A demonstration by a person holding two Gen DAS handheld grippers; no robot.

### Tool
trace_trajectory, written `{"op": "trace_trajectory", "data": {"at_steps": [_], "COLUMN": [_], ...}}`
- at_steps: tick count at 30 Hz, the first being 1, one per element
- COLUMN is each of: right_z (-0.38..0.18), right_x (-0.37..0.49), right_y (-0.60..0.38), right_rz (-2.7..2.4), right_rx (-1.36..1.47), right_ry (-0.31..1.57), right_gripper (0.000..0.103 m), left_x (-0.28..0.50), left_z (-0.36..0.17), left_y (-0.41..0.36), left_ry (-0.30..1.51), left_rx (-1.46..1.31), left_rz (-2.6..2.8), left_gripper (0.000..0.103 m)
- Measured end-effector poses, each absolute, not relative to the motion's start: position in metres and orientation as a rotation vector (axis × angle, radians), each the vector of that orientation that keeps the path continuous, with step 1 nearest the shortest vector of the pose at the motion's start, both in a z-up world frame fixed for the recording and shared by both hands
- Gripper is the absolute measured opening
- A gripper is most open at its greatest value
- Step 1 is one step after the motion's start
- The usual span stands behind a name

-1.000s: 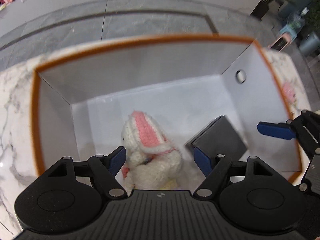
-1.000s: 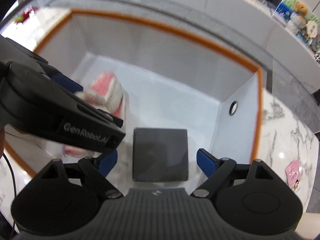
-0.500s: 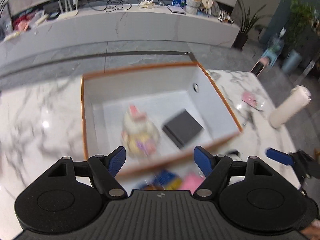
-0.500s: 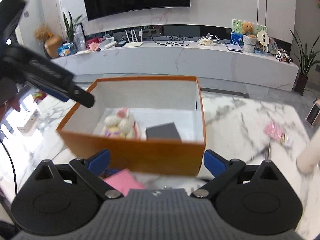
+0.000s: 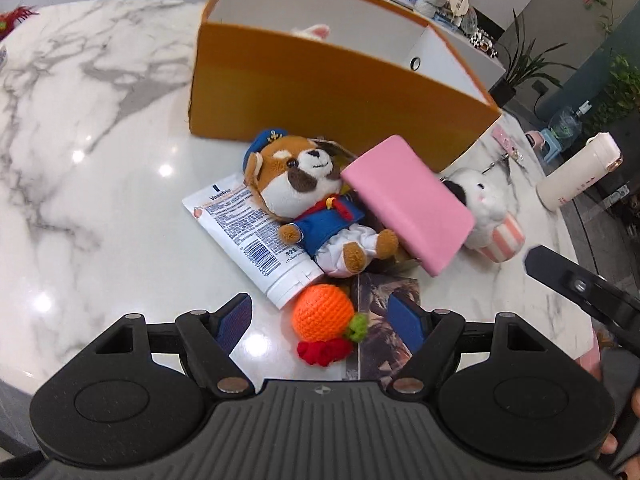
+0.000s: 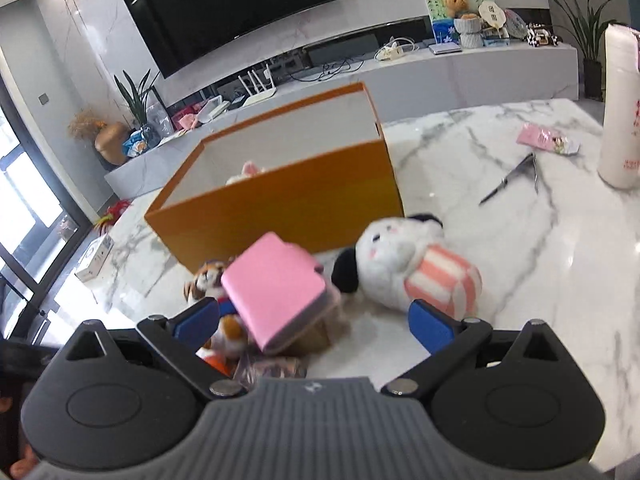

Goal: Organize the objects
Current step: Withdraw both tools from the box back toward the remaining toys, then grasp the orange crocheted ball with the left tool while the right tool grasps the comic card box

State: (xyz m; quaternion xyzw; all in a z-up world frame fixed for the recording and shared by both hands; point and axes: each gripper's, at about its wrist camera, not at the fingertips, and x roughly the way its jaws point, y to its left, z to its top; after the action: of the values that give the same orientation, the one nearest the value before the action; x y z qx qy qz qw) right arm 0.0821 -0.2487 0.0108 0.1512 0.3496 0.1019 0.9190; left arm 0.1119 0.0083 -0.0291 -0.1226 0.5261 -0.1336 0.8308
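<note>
An orange box (image 5: 320, 92) stands on the marble table, with a white rabbit's ears (image 5: 314, 31) showing over its rim; it also shows in the right wrist view (image 6: 288, 200). In front of it lie a brown plush in a blue sailor suit (image 5: 308, 200), a pink notebook (image 5: 408, 204) leaning across it, a white lotion tube (image 5: 252, 236), an orange crochet fruit (image 5: 322, 318) and a white plush with striped pink shorts (image 6: 408, 264). My left gripper (image 5: 320, 320) is open around the crochet fruit. My right gripper (image 6: 316, 320) is open just short of the pink notebook (image 6: 280, 292).
A white and pink bottle (image 6: 622, 104) stands at the right of the table. Metal tweezers (image 6: 512, 180) and a pink packet (image 6: 546, 140) lie near it. A printed card (image 5: 384, 320) lies under the fruit. A small white box (image 6: 94, 258) sits at the table's left edge.
Both grippers have pulled back out of the box and dropped low in front of it. The pile of toys before the box has come into view.
</note>
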Motion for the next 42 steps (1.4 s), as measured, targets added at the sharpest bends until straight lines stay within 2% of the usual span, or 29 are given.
{"op": "trace_trajectory", "data": {"at_steps": [9,17,21,25,29,33,35,42], "right_z": [0.007,-0.002,-0.003,-0.005,-0.006,-0.007,-0.009,-0.03], "right_x": [0.087,0.092,0.093,0.094,0.093,0.094,0.095,0.096], "right_y": [-0.25,-0.232,-0.225,-0.224,-0.224,-0.224,-0.223,-0.188], "right_rz": [0.201,0.217,0.232,0.229,0.224,0.221,0.217,0.204], "right_rx": [0.319,0.242,0.203,0.201,0.194,0.193,0.189,0.13], "right_ry": [0.734,0.812,0.822,0.835,0.844,0.852,0.861,0.927], "right_gripper": [0.102,0.102,0.102,0.102,0.102,0.102,0.102,0.102], "left_x": [0.114,0.116,0.116,0.114,0.111,0.107,0.105,0.095], "left_z": [-0.048,-0.073,-0.079,-0.078,-0.074,-0.067,-0.065,-0.06], "left_y": [0.007,0.022,0.028,0.033,0.035,0.038,0.041,0.043], "left_ry": [1.168,1.239,1.203,1.201,1.216,1.206,1.196,1.15], "left_rx": [-0.367,-0.617,-0.656,-0.64,-0.561,-0.467,-0.421,-0.324], "left_rz": [-0.299,-0.276,-0.242,-0.202,-0.194,-0.153,-0.118,-0.016], "left_gripper": [0.088,0.08,0.073,0.059,0.05,0.054,0.051,0.051]}}
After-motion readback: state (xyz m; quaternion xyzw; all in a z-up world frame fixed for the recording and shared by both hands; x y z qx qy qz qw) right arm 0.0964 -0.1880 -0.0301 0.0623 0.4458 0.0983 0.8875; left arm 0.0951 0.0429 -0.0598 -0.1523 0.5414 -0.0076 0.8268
